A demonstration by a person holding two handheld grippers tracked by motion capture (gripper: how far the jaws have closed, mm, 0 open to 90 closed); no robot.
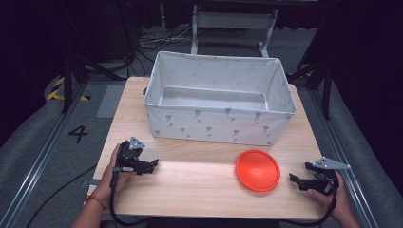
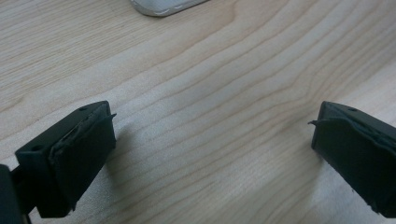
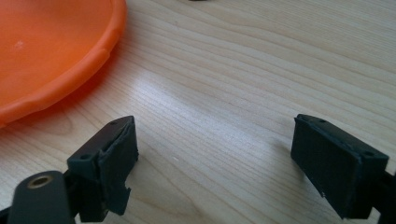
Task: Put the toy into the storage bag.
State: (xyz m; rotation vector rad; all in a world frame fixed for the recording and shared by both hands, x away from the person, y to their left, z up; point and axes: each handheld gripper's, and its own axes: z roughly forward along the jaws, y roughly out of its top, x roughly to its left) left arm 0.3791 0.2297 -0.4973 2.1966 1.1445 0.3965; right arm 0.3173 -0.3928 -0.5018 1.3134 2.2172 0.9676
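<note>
An orange round plate lies flat on the wooden table, right of centre near the front. Its rim fills the upper left of the right gripper view. Behind it stands a white fabric bin with grey print, empty inside. My left gripper rests low at the table's front left, held by a hand, open over bare wood. My right gripper sits at the front right, a short way right of the plate, open with nothing between its fingers.
The bin takes up the far half of the table; its bottom corner peeks in at the top of the left gripper view. Bare wood lies between the two grippers. Beyond the table are a metal frame, cables and floor rails.
</note>
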